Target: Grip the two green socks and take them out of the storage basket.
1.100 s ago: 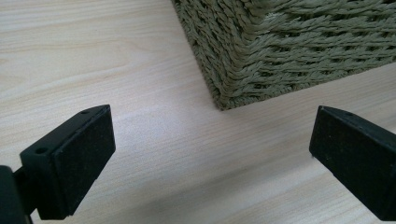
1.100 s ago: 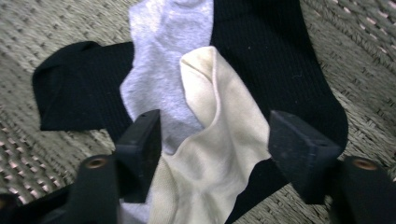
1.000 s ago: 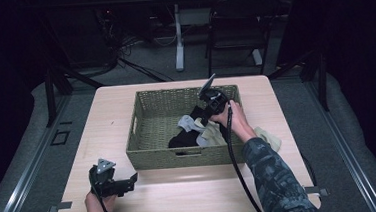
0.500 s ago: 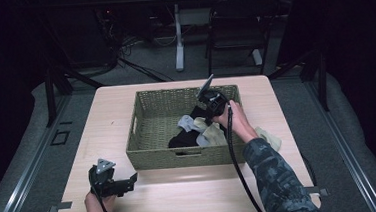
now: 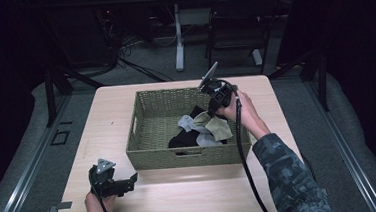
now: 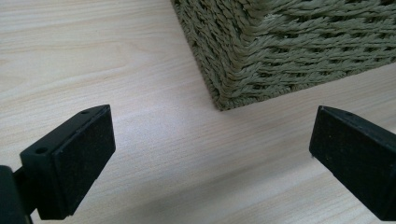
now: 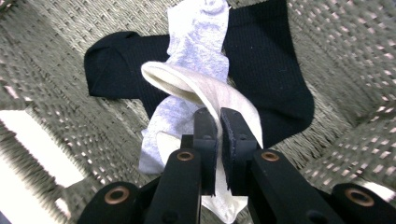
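Observation:
A woven basket (image 5: 142, 120) stands mid-table with socks inside. My right gripper (image 5: 211, 112) hangs over its right half, shut on a cream sock (image 5: 218, 127) that dangles from the jaws. In the right gripper view the cream sock (image 7: 187, 84) is pinched between the jaws of the right gripper (image 7: 218, 126), above a light grey sock (image 7: 198, 32) and a black sock (image 7: 271, 70) on the basket floor. My left gripper (image 5: 130, 180) rests on the table near the basket's front left corner. The left gripper (image 6: 210, 158) is open with bare wood between its jaws.
The basket's corner (image 6: 233, 70) sits just ahead of the left jaws. Light wooden table (image 5: 111, 116) runs around the basket on all sides. A chair (image 5: 230, 28) and a desk leg (image 5: 177, 36) stand beyond the far edge.
My right gripper has closed on the cream sock and risen, pulling it up off the other socks. The left gripper has stayed where it was.

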### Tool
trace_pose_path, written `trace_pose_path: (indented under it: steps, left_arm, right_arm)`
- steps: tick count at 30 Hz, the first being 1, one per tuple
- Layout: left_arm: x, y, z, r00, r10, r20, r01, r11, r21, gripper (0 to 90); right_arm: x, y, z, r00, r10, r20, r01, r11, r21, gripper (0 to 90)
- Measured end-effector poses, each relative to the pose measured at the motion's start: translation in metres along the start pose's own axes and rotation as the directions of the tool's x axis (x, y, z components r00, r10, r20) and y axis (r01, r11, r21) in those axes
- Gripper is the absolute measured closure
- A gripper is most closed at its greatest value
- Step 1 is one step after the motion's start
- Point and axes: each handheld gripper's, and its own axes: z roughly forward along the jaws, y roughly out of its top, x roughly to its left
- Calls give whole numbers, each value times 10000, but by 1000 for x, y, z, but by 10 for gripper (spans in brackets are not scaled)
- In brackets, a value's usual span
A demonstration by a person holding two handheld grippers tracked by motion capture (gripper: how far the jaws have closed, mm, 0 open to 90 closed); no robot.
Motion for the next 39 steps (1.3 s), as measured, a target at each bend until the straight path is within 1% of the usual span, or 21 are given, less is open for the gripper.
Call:
trace_pose_path:
  steps: [1,3,4,6,9,11,17,18,20,22,24,25,27,33,34,35,36,39]
  left_arm:
    - [0,0,0,10000,4,5,-4,10000,6,1]
    - [0,0,0,10000,1,1,-1,10000,-21,1]
    - [0,0,0,10000,1,5,-1,10000,-22,1]
    - [0,0,0,10000,0,3,0,10000,-27,1]
    - [0,0,0,10000,-6,9,7,10000,-15,1]
    - [0,0,0,10000,-6,10,6,10000,-30,1]
    - [-1,0,0,10000,-1,26,1,10000,-19,1]
    - [-1,0,0,10000,-11,24,11,10000,-31,1]
    - [0,0,0,10000,-13,26,13,10000,-13,1]
    - [0,0,0,10000,-36,24,36,10000,4,1]
    - [0,0,0,10000,-34,25,34,10000,-5,1]
    - [0,0,0,10000,-35,40,35,10000,-26,1]
    - [0,0,0,10000,-6,38,6,10000,-16,1]
    - [0,0,-1,10000,34,37,-34,10000,49,1]
    - [0,0,-1,10000,22,26,-22,10000,45,1]
    - [0,0,-1,10000,18,25,-18,10000,46,1]
    - [0,0,-1,10000,-39,28,39,10000,14,1]
    - [0,0,-1,10000,-17,32,17,10000,34,1]
  right_arm:
    - [0,0,-4,9999,-98,81,99,9999,-50,853]
    - [1,1,-11,9999,-105,91,105,9999,-40,853]
    - [1,1,-14,9999,-120,115,122,9998,-143,853]
    - [1,2,-20,9999,-129,84,130,9998,-148,853]
    - [2,2,-29,9997,-172,199,178,9994,-287,853]
    - [2,2,-34,9997,-171,185,177,9992,-370,853]
    - [2,3,-45,9997,-202,120,209,9980,-600,853]
    - [2,3,-47,9996,-242,172,251,9983,-526,853]
    - [2,4,-50,9996,-222,159,231,9979,-601,853]
    - [2,5,-56,9995,-241,203,252,9982,-538,854]
    - [2,6,-62,9996,-229,174,239,9978,-614,854]
    - [2,6,-65,9996,-223,171,235,9969,-747,854]
    - [3,6,-72,9996,-246,156,256,9972,-704,854]
    - [5,8,-88,9990,-324,320,349,9960,-819,854]
    - [6,7,-90,9992,-281,296,308,9950,-950,854]
    - [5,7,-93,9987,-344,380,377,9952,-906,854]
    - [5,6,-96,9987,-314,410,352,9947,-970,854]
    - [3,3,-104,9988,-197,446,246,9934,-1120,853]
